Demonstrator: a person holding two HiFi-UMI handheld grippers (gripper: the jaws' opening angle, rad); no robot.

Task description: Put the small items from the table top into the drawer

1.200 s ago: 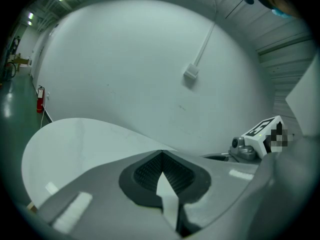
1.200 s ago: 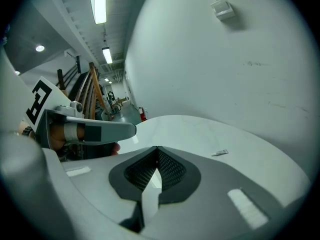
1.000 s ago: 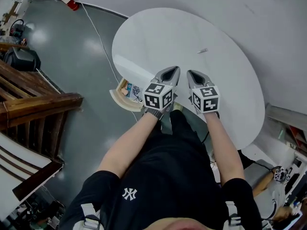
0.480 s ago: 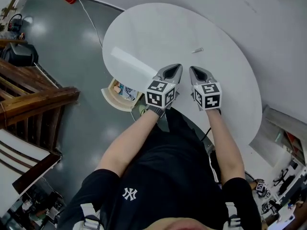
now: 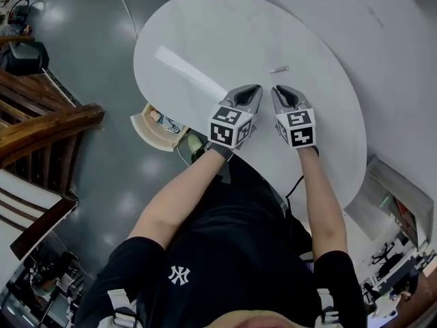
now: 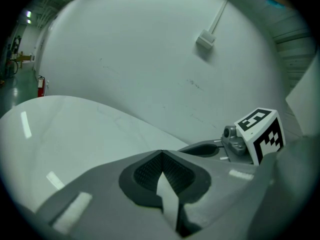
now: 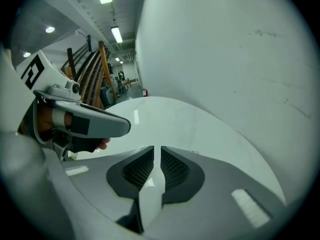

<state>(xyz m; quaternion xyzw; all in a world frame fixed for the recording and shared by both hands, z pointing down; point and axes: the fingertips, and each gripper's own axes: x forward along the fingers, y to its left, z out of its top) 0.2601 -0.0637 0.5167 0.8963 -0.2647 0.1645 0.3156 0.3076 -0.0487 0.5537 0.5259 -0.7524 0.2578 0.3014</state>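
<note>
A small pale stick-like item (image 5: 278, 69) lies on the round white table (image 5: 205, 39), toward its far right. My left gripper (image 5: 252, 89) and right gripper (image 5: 278, 89) hover side by side over the table's near part, just short of that item. Both hold nothing. The left gripper (image 6: 160, 153) has its tips together. The right gripper (image 7: 157, 148) shows only a thin slit between its pads. The cream drawer (image 5: 151, 125) stands pulled out under the table's left edge, with coloured items inside.
A dark wooden railing (image 5: 41, 128) stands on the grey floor at the left. A white cable (image 5: 126, 12) runs across the floor past the table. A pale wall rises right behind the table. Clutter (image 5: 396, 279) sits at the lower right.
Both grippers have moved forward over the table, nearer to the small item. They stay shut and side by side. The head view has shifted a little.
</note>
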